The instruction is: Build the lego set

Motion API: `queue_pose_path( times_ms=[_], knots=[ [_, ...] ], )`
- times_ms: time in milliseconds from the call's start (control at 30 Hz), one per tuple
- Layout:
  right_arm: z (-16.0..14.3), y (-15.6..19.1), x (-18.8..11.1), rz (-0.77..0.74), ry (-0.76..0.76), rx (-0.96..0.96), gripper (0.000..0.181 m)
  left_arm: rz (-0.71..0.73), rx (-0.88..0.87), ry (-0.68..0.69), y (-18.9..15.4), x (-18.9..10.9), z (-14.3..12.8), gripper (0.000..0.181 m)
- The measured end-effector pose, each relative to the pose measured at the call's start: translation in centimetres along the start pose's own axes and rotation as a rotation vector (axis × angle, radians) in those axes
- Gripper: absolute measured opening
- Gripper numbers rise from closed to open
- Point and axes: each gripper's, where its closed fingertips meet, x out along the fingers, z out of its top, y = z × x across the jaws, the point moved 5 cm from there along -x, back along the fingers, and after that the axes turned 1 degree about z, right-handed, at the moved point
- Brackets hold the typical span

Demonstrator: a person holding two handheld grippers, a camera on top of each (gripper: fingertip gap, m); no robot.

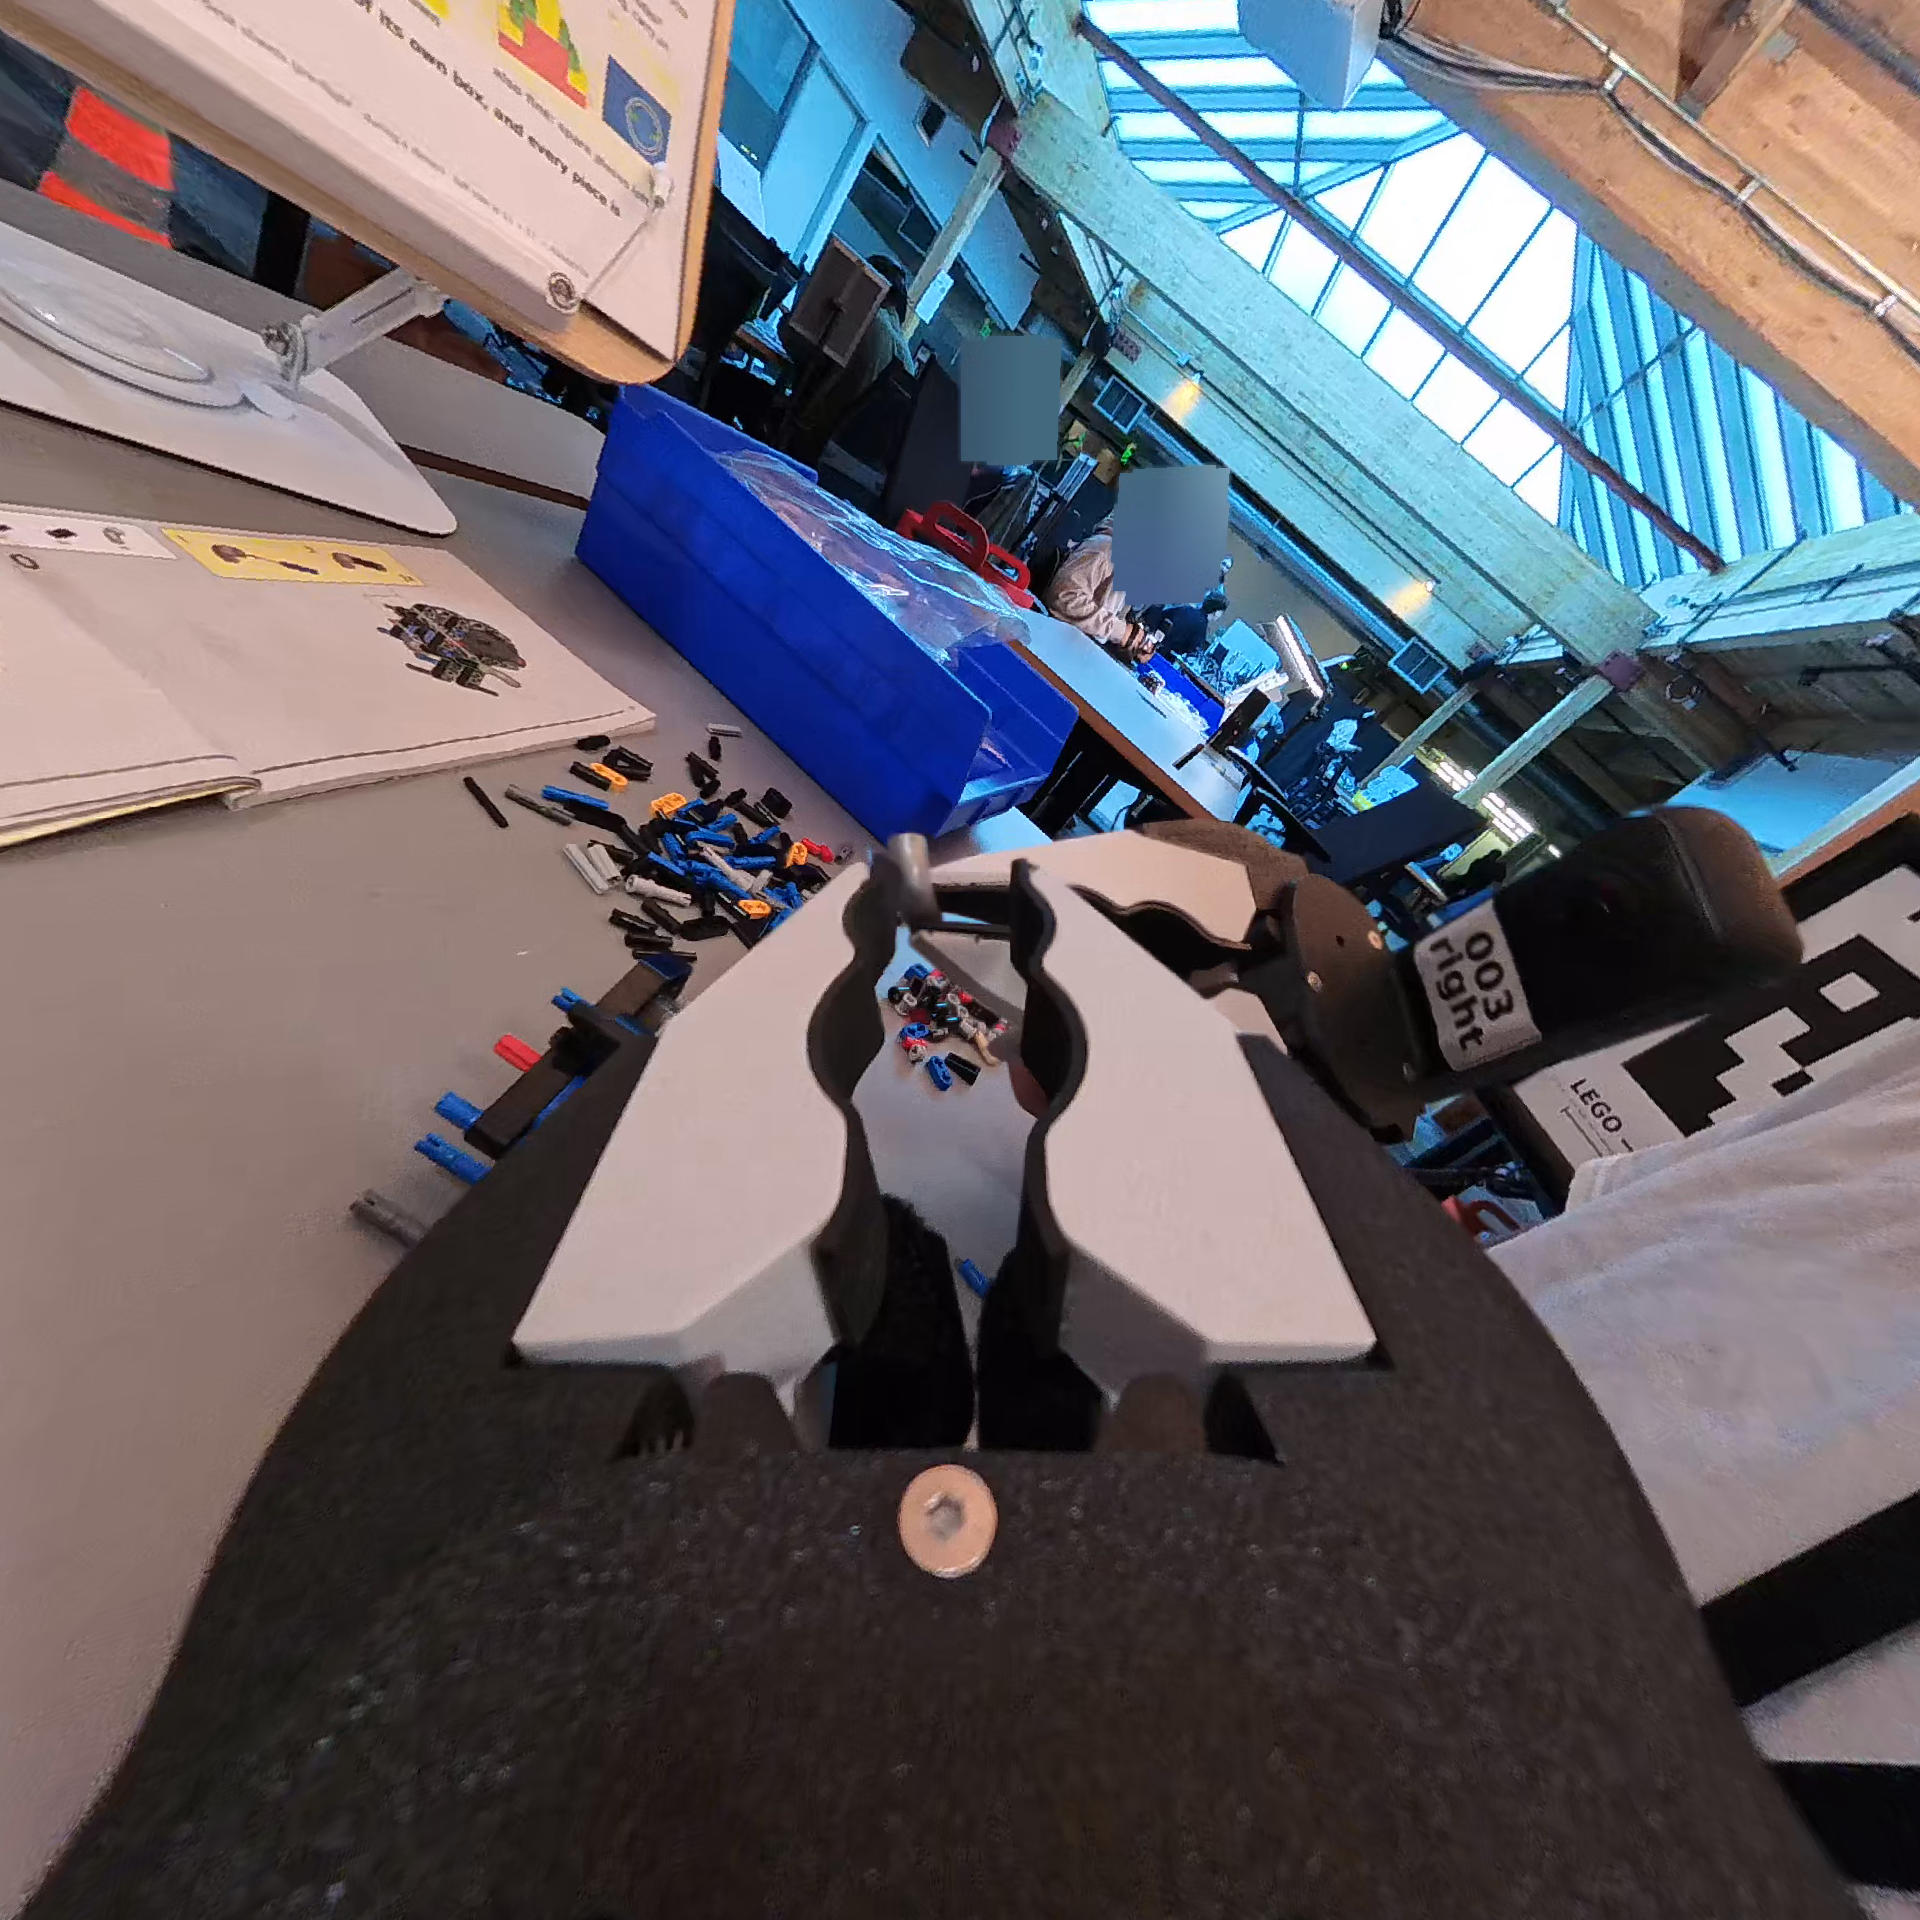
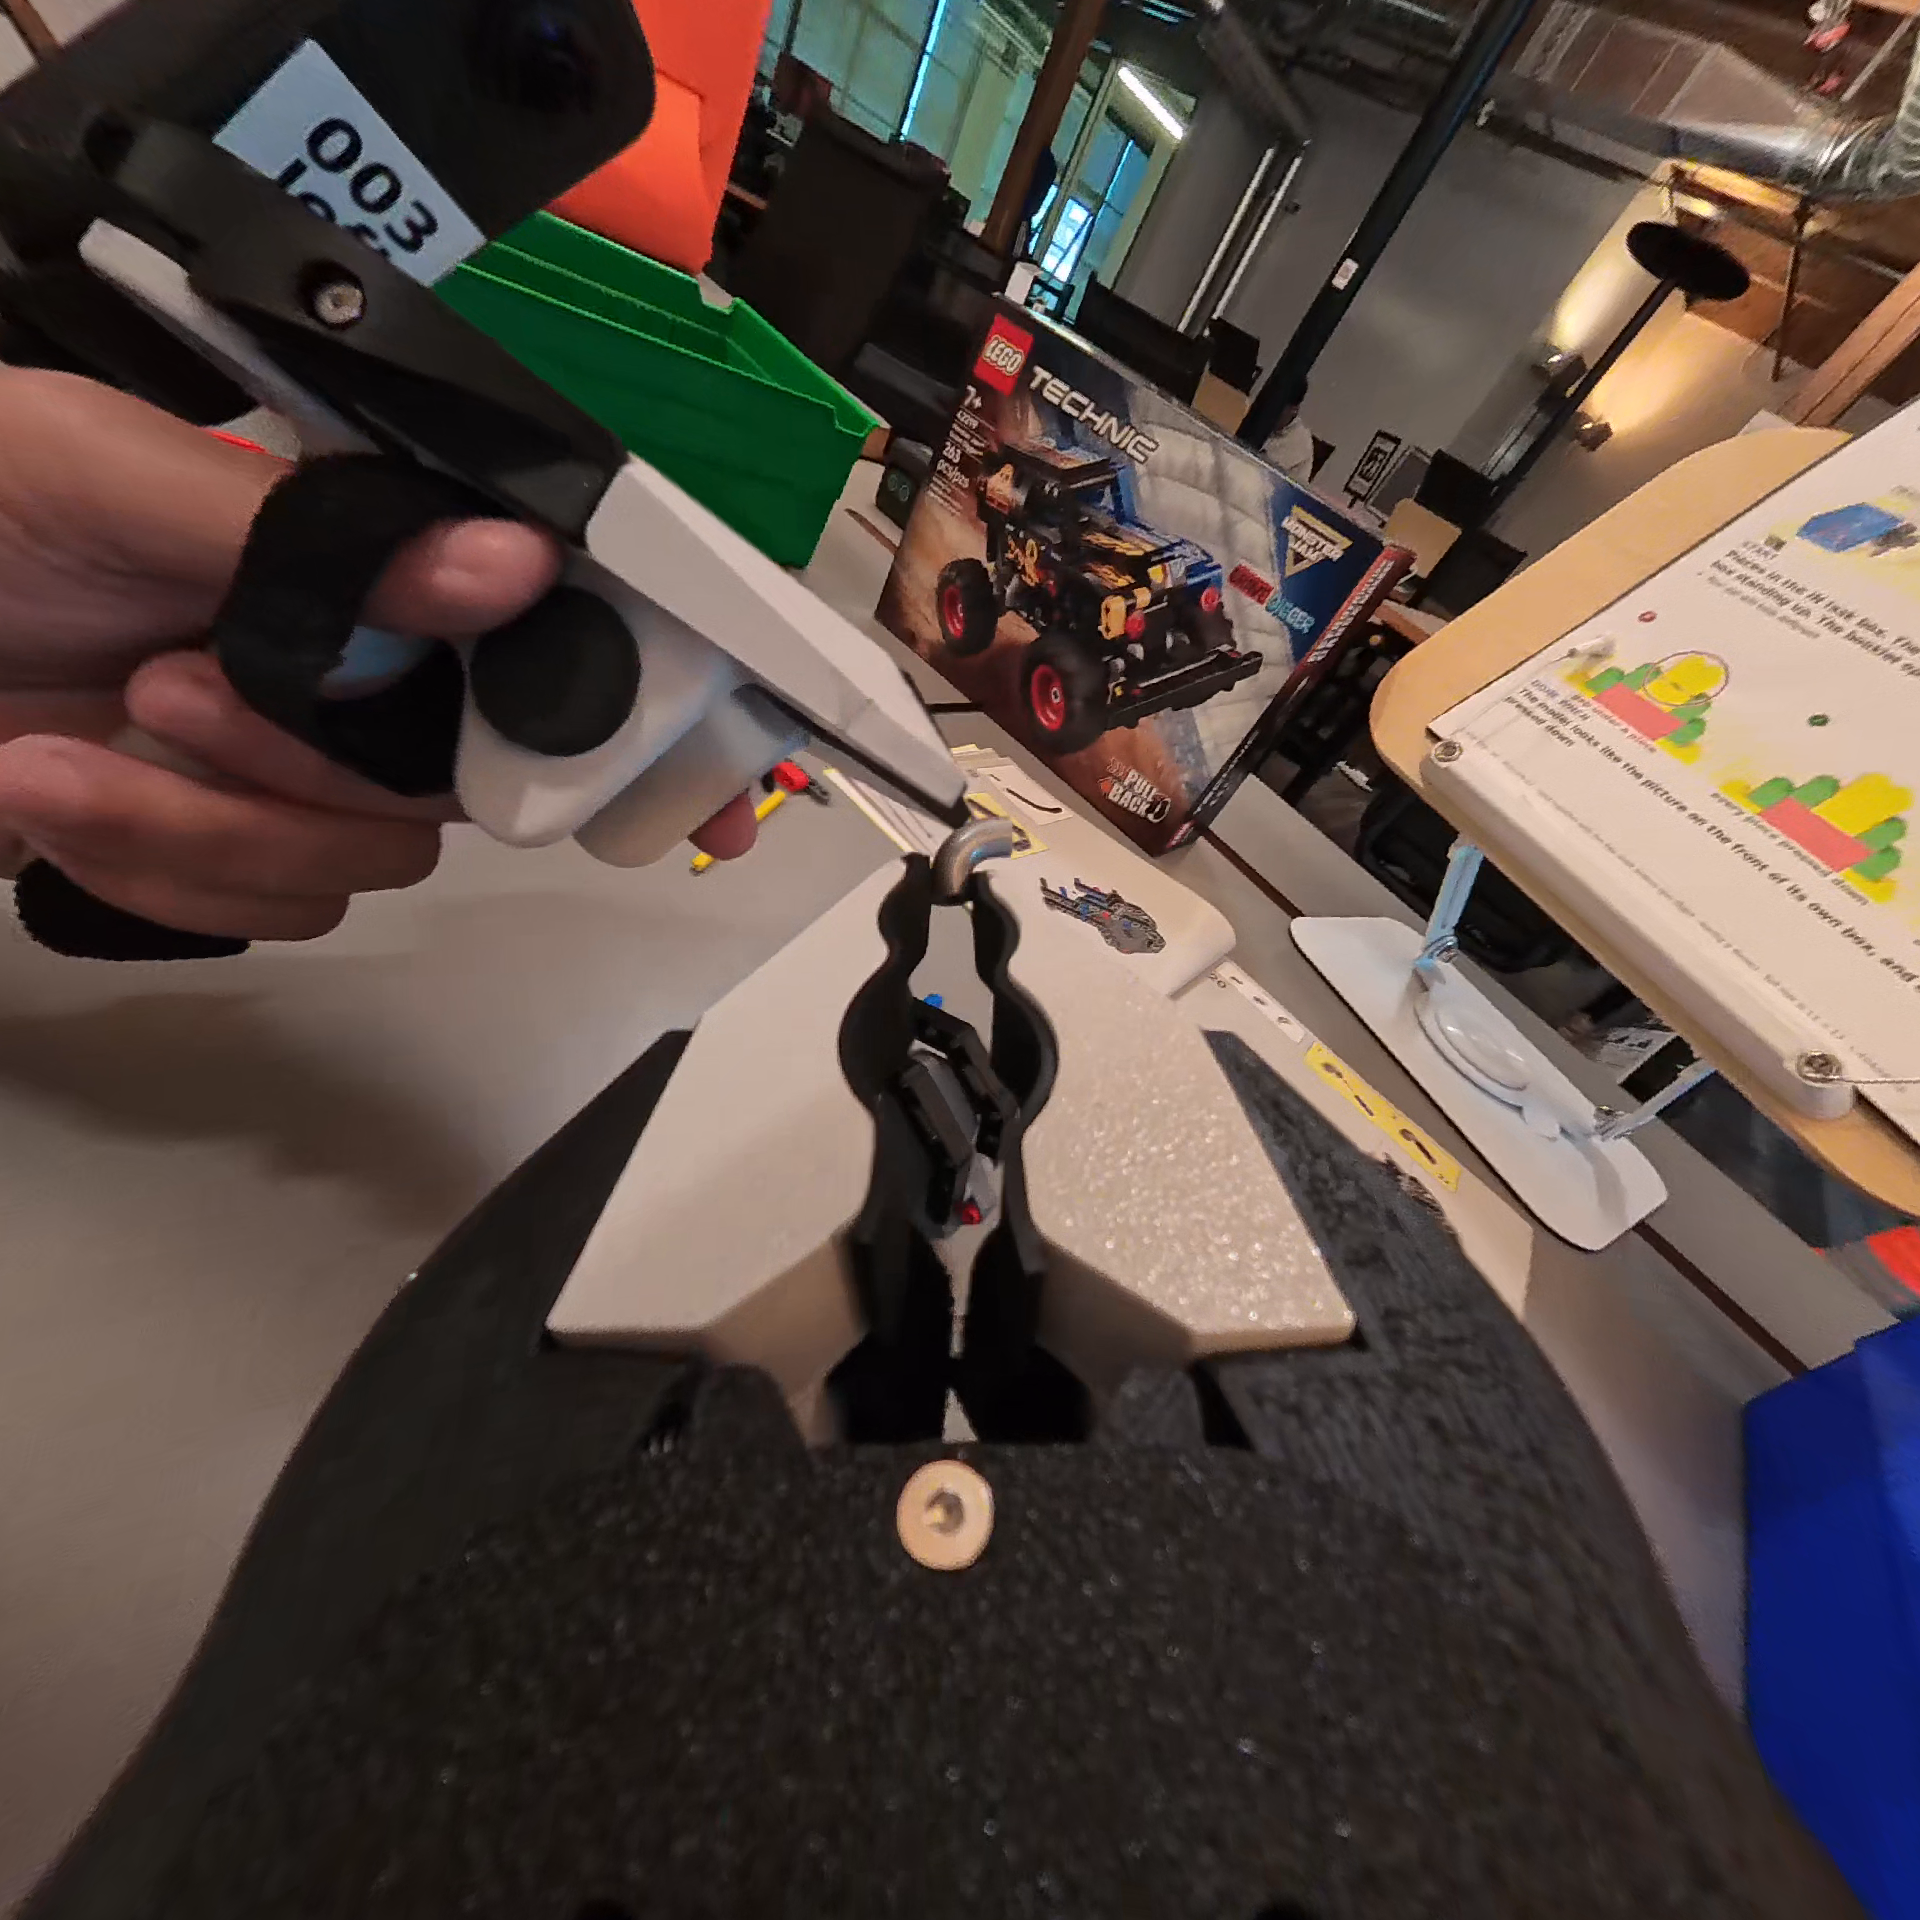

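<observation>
A small grey curved piece [image 2: 971, 847] sits pinched at the tips of my right gripper [image 2: 948, 883], which is shut on it above the table. My left gripper [image 1: 961, 883] meets it from the other side with its jaws a little apart. The piece [image 1: 911, 868] stands at the tip of one left finger. In the right wrist view the left gripper [image 2: 956, 816], held by a hand, touches the piece from above. A partly built black assembly with blue pins [image 1: 551, 1070] lies on the table and shows under my right gripper's fingers [image 2: 945, 1112]. Loose pieces [image 1: 696, 842] lie in a heap.
An open instruction booklet [image 1: 312, 675] lies at the left. A blue bin [image 1: 790, 623] stands behind the heap, a green bin [image 2: 665, 384] and the set's box [image 2: 1132, 613] farther off. A tilted board on a white stand [image 2: 1714, 779] holds a sheet. A smaller pile of pieces [image 1: 940, 1023] lies below the grippers. My two grippers' fingertips are within a few centimetres of each other.
</observation>
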Motion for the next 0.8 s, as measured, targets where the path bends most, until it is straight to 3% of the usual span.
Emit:
queue_pose_path(
  times_ms=[167, 367, 500, 600, 800],
  knots=[
    [0.3, 0.0, -0.3, -0.042, -0.011, -0.070, 0.007, -0.016, -0.039, 0.003, 0.2, 0.4, -0.3, 0.019],
    [0.4, 0.2, -0.3, -0.032, -0.021, -0.081, 0.007, -0.069, -0.080, 0.008, 0.5, 0.6, -0.6, 0.006],
    [0.2, 0.4, -0.2, -0.011, -0.032, -0.037, 0.007, -0.063, -0.014, 0.038, 0.7, 0.4, -0.5, 0.006],
    [0.2, 1.2, -0.3, 0.111, -0.045, 0.035, 0.026, -0.049, 0.123, 0.086, 0.7, 0.1, -0.4, 0.006],
    [0.5, 0.4, -1.9, 0.419, -0.081, 0.233, 0.025, -0.047, 0.449, 0.238, 0.6, -1.0, -0.1, 0.006]
  ],
)
